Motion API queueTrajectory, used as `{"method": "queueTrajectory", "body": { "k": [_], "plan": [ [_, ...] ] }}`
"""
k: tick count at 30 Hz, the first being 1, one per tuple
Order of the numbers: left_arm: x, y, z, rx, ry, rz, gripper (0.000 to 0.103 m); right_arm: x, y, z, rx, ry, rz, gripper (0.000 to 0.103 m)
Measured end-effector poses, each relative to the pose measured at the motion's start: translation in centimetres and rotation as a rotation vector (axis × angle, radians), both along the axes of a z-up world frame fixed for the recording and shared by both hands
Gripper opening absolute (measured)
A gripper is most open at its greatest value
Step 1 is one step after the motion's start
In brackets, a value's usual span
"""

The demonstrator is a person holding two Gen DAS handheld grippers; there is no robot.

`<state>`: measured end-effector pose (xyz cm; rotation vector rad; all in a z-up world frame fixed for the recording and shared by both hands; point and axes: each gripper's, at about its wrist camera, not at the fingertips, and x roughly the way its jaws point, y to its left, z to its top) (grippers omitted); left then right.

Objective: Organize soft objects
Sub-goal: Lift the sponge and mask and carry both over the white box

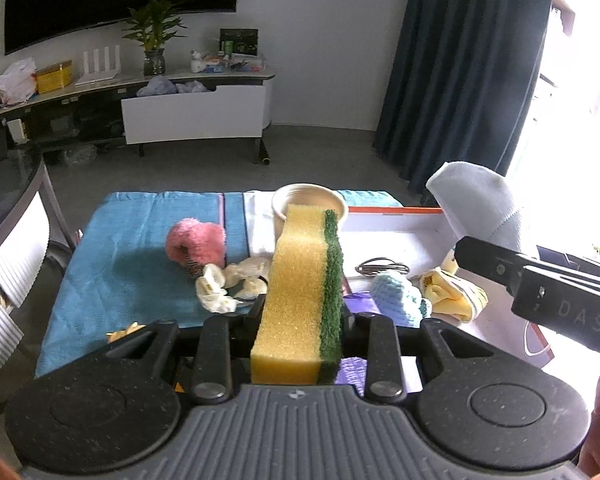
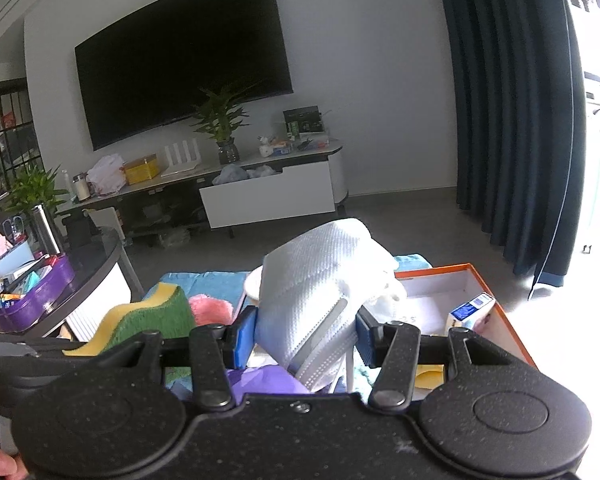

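My left gripper (image 1: 300, 316) is shut on a yellow sponge with a green scouring side (image 1: 300, 288), which stands on end above the table. The same sponge (image 2: 148, 316) shows at the left of the right wrist view. My right gripper (image 2: 300, 334) is shut on a folded white cloth (image 2: 320, 280), its blue pads pressing both sides; that cloth (image 1: 480, 204) rises at the right of the left wrist view. On the blue towel (image 1: 140, 248) lie a pink fluffy toy (image 1: 196, 244) and cream soft pieces (image 1: 228, 284). A light blue knitted item (image 1: 396, 296) and a yellow cloth (image 1: 452, 292) lie near the box.
An orange-rimmed white box (image 2: 460, 280) stands at the right with a small blue carton (image 2: 472, 310) inside. A beige bowl (image 1: 308, 200) sits behind the sponge, a coiled cable (image 1: 382, 268) to its right. A glass table with a purple tray (image 2: 28, 304) is at the left.
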<state>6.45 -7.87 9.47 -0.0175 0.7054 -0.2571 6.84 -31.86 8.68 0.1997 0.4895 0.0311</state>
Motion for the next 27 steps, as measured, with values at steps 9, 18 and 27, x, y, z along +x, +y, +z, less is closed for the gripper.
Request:
{"method": "queueTrajectory", "body": {
  "k": [9,18,27],
  "plan": [
    [0.2,-2.1,-0.1,0.004,0.007,-0.040,0.032,-0.3,-1.7,-0.1,0.007,0.000,-0.035,0.061],
    [0.4,-4.1,-0.1,0.015,0.006,-0.072,0.032,-0.6,-3.1,0.0,0.013,-0.004,-0.063,0.061],
    [0.9,-5.8,-0.4,0.017,0.012,-0.098,0.032,-0.6,-4.5,-0.3,0.016,-0.002,-0.091,0.061]
  ]
}}
